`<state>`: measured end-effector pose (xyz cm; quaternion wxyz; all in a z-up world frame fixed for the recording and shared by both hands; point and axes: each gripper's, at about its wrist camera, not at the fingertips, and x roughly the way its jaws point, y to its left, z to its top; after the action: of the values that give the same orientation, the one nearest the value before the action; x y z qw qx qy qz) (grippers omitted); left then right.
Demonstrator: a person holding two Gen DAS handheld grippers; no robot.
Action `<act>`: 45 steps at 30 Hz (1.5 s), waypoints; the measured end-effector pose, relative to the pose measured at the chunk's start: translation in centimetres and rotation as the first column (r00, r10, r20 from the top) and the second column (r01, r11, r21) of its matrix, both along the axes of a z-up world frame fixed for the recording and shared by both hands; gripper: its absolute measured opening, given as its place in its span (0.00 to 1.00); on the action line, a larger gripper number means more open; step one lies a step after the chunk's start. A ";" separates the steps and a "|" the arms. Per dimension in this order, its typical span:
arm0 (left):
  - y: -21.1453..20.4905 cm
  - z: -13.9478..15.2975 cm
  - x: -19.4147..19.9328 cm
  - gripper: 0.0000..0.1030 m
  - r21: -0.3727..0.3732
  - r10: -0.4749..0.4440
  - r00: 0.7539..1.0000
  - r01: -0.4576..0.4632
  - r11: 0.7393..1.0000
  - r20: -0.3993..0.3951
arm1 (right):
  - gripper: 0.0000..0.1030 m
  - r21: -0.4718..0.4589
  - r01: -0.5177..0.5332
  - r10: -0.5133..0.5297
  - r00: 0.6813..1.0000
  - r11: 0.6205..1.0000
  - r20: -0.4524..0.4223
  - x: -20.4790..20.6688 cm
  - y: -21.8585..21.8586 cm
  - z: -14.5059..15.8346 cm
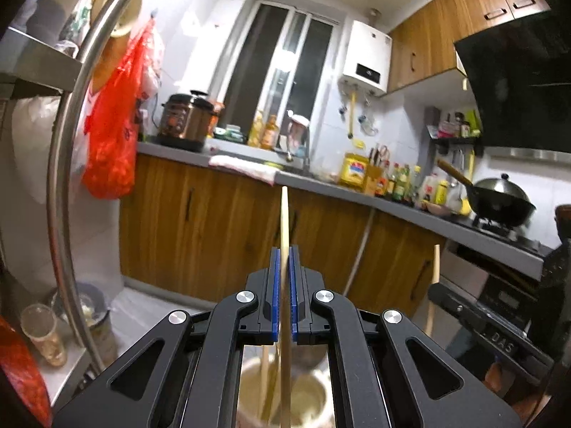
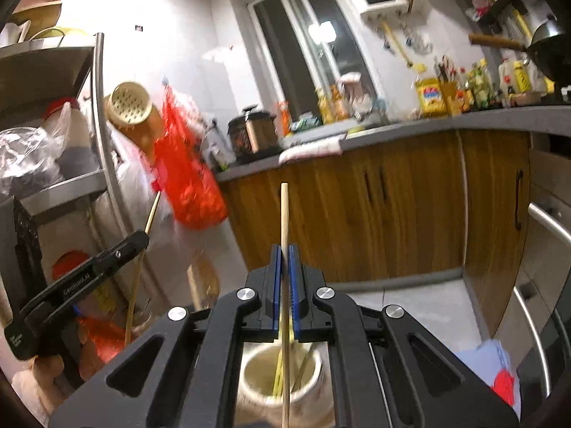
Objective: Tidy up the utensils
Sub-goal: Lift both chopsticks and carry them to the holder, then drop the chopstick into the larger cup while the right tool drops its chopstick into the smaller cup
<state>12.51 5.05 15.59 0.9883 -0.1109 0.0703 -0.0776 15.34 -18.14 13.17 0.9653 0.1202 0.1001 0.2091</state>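
Two chopsticks are in play: our left gripper pinches one chopstick, our right gripper another, both above the pale holder. Light, stiff, slippery sticks; we grip mid-shaft. Both grippers point nearly level toward the counter.

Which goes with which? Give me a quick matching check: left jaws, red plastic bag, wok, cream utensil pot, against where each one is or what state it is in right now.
Things:
1. left gripper
2. red plastic bag
3. wok
4. cream utensil pot

Places or states:
A. on the stove at the right
B. below the jaws, chopsticks standing in it
C. hanging beside the steel rack
D. shut on a chopstick

Pairs: 1-D, 2-C, 3-A, 4-B
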 end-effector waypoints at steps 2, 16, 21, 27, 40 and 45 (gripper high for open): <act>-0.2 0.2 0.7 0.05 0.002 0.010 1.000 -0.010 1.000 0.016 | 0.05 0.010 0.022 -0.023 0.998 1.000 0.056 0.3 0.2 0.3; -0.5 -2.7 2.9 0.05 0.057 0.061 0.998 -0.061 0.997 0.011 | 0.05 -0.020 0.057 -0.057 0.998 0.998 0.038 3.2 1.6 -2.7; 0.4 -3.9 1.3 0.05 0.061 0.032 0.999 -0.031 0.998 -0.012 | 0.05 -0.068 0.035 -0.034 0.999 0.997 0.013 2.4 1.2 -3.8; 0.6 -4.8 -1.0 0.05 0.103 0.013 0.999 -0.008 0.995 -0.047 | 0.05 -0.082 0.000 -0.003 1.000 0.997 -0.030 1.0 0.0 -5.3; -0.3 -7.4 -1.5 0.05 0.195 -0.013 0.978 0.055 0.979 -0.210 | 0.05 -0.113 -0.036 0.026 0.996 0.993 -0.090 0.0 0.5 -5.4; 0.1 -7.5 -1.6 0.07 0.197 -0.005 0.974 0.050 0.979 -0.225 | 0.07 -0.096 -0.036 0.026 0.994 0.995 -0.105 0.0 0.5 -5.3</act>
<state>10.89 5.11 8.11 0.9791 -0.0173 0.1899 -0.0707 15.39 -17.66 7.84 0.9601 0.0821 0.1620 0.2126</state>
